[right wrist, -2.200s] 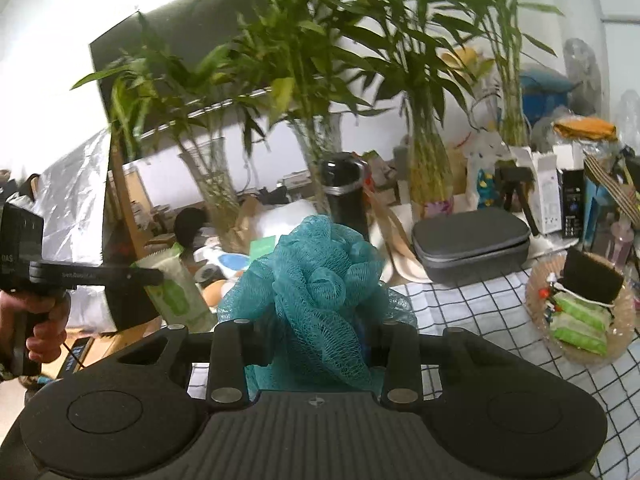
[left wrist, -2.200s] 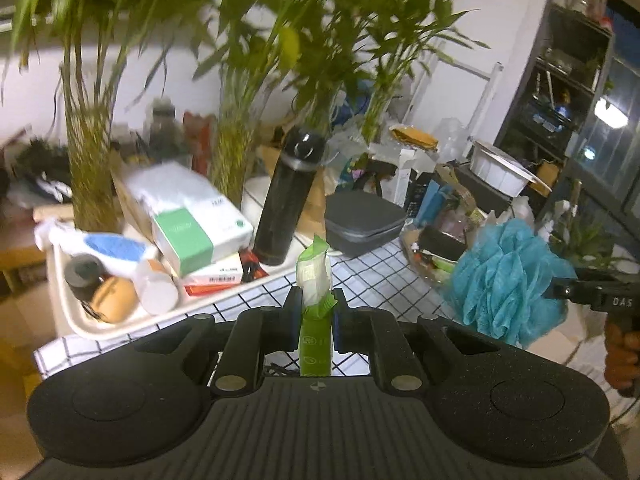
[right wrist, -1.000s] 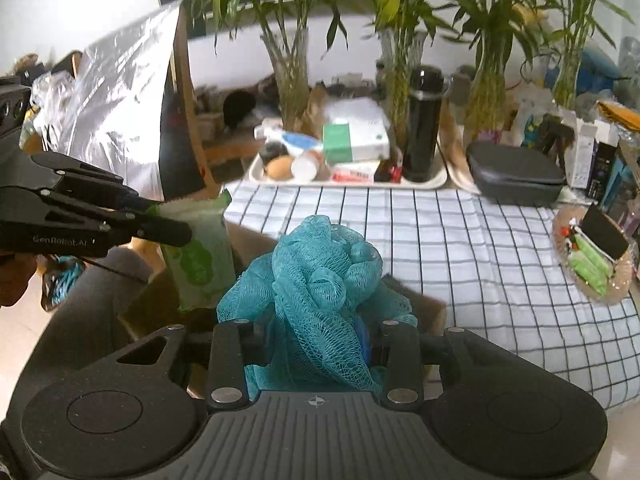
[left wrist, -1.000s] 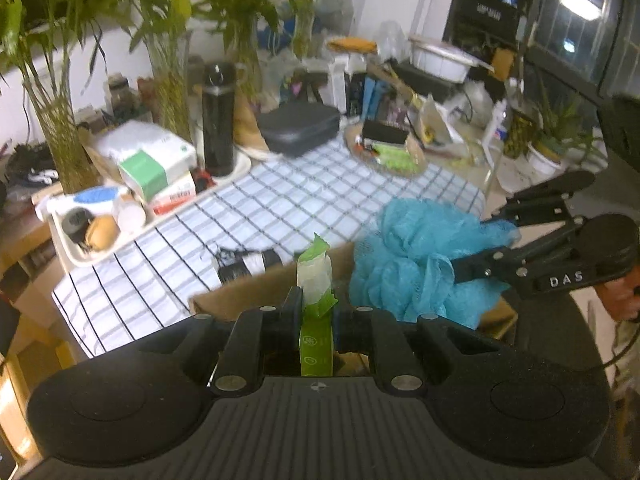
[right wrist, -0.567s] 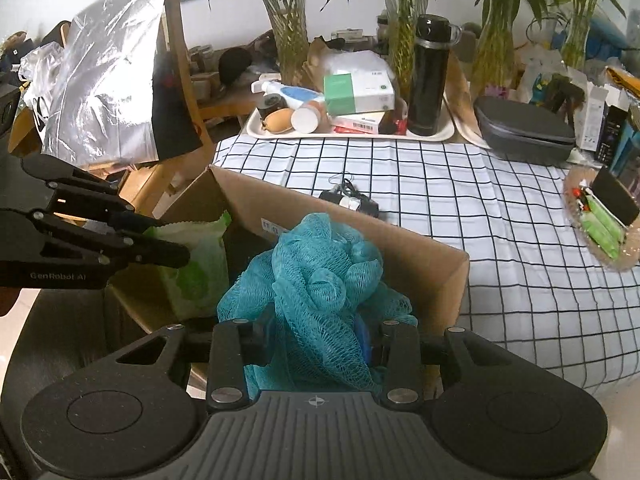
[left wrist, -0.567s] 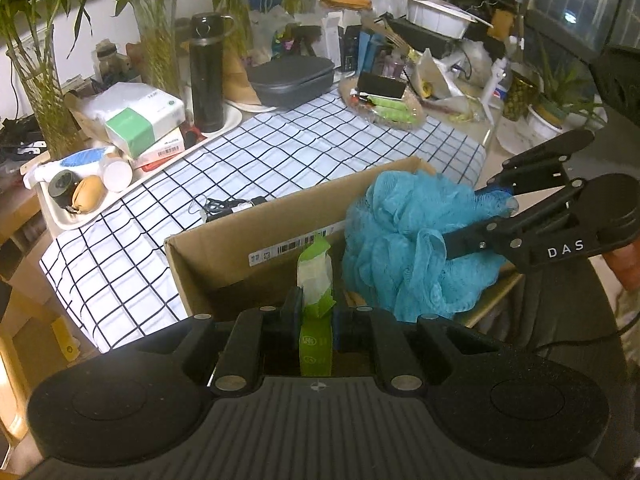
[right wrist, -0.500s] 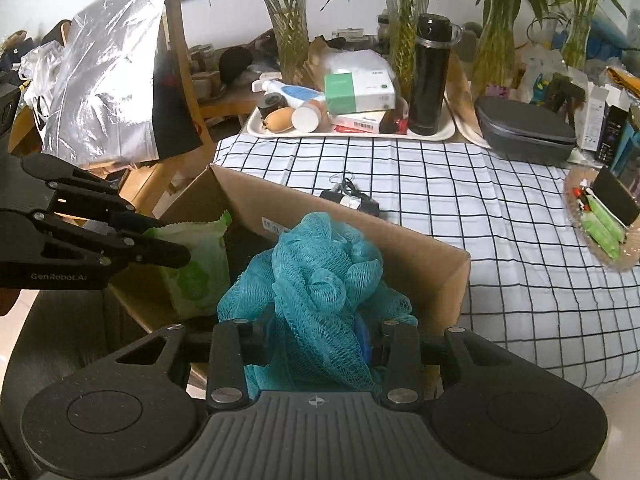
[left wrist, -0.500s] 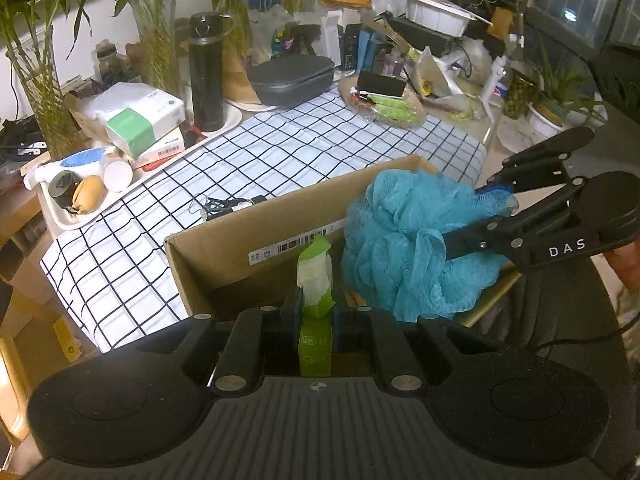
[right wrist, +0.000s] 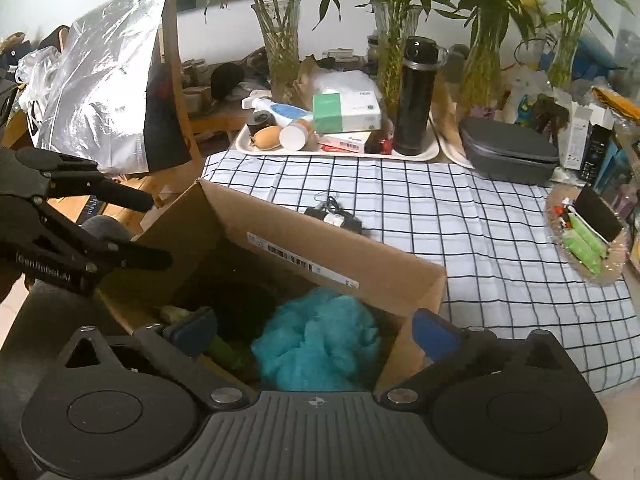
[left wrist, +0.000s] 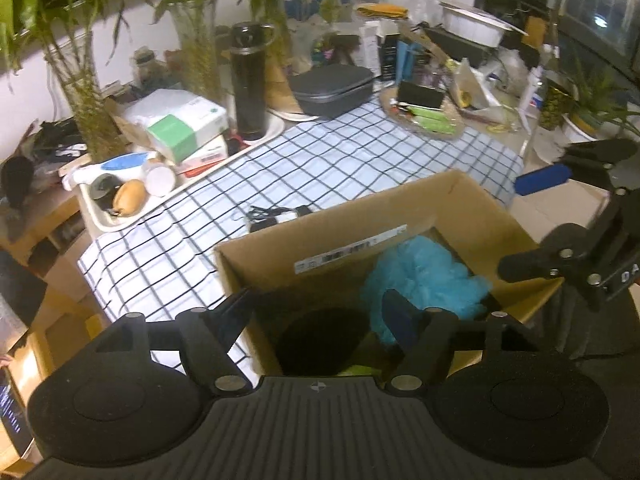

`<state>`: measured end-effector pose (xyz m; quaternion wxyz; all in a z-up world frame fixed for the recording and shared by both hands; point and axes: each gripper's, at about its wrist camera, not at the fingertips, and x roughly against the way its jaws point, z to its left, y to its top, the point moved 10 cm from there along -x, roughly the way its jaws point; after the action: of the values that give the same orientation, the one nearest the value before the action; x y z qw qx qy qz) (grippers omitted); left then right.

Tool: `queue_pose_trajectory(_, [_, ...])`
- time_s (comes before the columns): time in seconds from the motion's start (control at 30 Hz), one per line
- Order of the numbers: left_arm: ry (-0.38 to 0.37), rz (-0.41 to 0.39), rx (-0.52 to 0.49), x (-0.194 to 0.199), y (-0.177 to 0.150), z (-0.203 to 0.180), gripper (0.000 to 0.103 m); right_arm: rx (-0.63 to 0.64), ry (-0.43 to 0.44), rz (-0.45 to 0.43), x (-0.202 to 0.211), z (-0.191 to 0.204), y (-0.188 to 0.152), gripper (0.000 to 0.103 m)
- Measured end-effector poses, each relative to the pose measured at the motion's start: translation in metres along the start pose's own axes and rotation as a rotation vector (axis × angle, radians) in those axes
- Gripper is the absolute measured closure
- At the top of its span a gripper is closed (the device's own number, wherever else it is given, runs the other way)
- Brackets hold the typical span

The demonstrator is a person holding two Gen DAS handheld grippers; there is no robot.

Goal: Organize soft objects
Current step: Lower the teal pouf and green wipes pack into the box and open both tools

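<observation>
**Releasing both soft items into the cardboard box**

Dropping is the event shown: half a second earlier the left gripper (left wrist: 320, 312) pinched a green wipes pack and the right gripper (right wrist: 316, 332) clamped a blue bath pouf; both sets of jaws have just been opening, and nothing is now pressed between either pair.

The bath pouf (right wrist: 320, 344) lies inside the cardboard box (right wrist: 320, 248), low against its right-hand wall as the right wrist view shows it, blurred as if not yet settled. The wipes pack (right wrist: 224, 350) shows only as a dim green patch in the box's dark bottom, beside the pouf; in the left wrist view a thin green-yellow sliver near the gripper body is probably the same pack, though this cannot be told for certain.

Judged from this, two soft things are now gathered in the box, so this placing step looks complete. Further soft items may remain among the clutter on the checked tabletop (right wrist: 460, 216).

Pose: both grippers hover over the open top of the box, angled steeply downward into it, left over the left part and right over the right. The right jaws stand very wide, the left moderately wide. Each gripper appears in the other's view, at the box's opposite sides, clear of the cardboard.
</observation>
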<state>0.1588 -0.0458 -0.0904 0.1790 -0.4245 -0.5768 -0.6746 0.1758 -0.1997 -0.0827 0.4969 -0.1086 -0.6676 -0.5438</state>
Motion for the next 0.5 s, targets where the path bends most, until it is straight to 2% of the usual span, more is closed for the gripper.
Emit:
queue_pose_trajectory(0.33, [0.004,-0.012,0.006,0.004,0.0,0.013,0.032,-0.026,-0.03,-0.001,0.001,-0.013,-0.002,0.0])
queue_pose_trajectory(0.5, [0.014,-0.024,0.029,0.004,0.003,0.017,0.032,-0.075,-0.04,-0.043,0.006,-0.023,0.002,0.0])
